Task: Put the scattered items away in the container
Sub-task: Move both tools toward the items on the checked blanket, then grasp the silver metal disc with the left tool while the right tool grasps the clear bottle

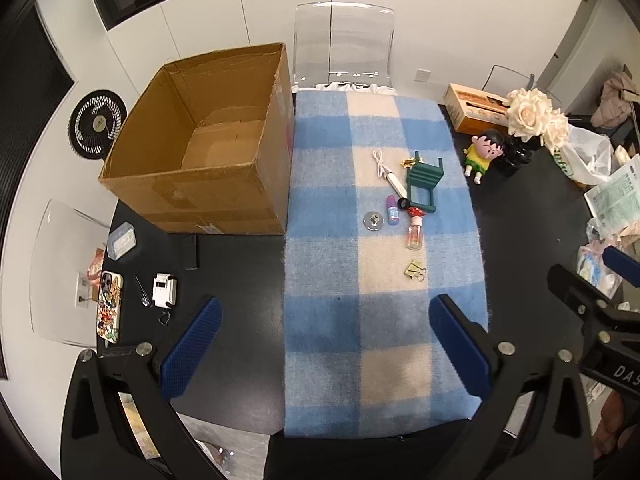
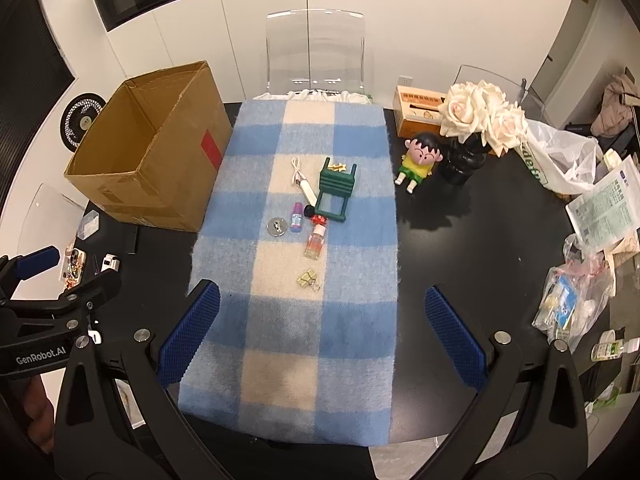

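An open, empty cardboard box (image 1: 200, 140) (image 2: 148, 160) stands at the left of a blue-and-cream checked blanket (image 1: 380, 320) (image 2: 304, 340). On the blanket lie a small green toy chair (image 1: 424, 182) (image 2: 336, 190), a white cable (image 1: 388, 174) (image 2: 301, 178), a purple tube (image 1: 393, 210) (image 2: 297, 218), a round metal disc (image 1: 373, 221) (image 2: 277, 226), a small clear bottle (image 1: 415, 232) (image 2: 316, 242) and gold binder clips (image 1: 416, 270) (image 2: 308, 279). My left gripper (image 1: 326, 340) and right gripper (image 2: 322, 332) are both open and empty, above the blanket's near end.
A black table (image 1: 240, 280) carries a phone (image 1: 109, 306), a white gadget (image 1: 164, 290) and a clear case (image 1: 121, 240) at left. At right stand a cartoon doll (image 2: 418, 160), a black vase of white roses (image 2: 464, 160), an orange carton (image 2: 416, 114), plastic bags and papers (image 2: 600, 208). A clear chair (image 2: 316, 56) is behind.
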Available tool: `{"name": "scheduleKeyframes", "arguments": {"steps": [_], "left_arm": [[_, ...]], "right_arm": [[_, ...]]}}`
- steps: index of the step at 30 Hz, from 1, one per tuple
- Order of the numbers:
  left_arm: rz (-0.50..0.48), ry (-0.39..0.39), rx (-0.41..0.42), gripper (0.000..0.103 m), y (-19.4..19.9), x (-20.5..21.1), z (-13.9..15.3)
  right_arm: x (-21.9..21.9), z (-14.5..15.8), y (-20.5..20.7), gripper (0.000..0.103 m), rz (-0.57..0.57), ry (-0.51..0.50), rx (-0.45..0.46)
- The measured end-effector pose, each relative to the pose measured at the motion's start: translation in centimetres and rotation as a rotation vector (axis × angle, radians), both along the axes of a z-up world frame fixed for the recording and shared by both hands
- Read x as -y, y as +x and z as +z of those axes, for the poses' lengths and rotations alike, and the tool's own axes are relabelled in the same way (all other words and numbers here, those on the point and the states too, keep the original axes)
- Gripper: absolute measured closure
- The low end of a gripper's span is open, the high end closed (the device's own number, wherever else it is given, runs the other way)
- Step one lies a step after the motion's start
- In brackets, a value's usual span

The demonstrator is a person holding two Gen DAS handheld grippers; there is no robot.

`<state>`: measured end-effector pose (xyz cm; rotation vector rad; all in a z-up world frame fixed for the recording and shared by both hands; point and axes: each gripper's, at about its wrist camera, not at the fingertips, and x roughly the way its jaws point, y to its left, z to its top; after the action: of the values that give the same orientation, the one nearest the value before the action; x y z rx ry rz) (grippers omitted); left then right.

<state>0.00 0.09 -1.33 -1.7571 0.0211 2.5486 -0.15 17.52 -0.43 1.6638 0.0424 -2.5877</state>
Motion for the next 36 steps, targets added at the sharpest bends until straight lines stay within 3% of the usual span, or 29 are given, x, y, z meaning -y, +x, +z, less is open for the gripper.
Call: {"name": "scheduleKeyframes", "arguments": {"steps": [14, 22, 36], "left_arm": [[0.022, 0.029, 0.052, 0.000, -3.1, -0.9, -3.4], [0.011, 0.037, 0.096, 0.000, -5.8, -1.9, -6.4], [0.012, 0.052, 0.155, 0.000, -10.1, -3.4, -11.1]], "right_arm": [[-0.7, -2.3, -2.0, 0.000, -0.008, 0.003, 0.034], [-1.5, -6.8, -4.7, 0.000, -0.022, -0.031, 0.119], [-1.6, -11.2, -8.6, 0.000, -0.009, -0.037, 0.187]]}}
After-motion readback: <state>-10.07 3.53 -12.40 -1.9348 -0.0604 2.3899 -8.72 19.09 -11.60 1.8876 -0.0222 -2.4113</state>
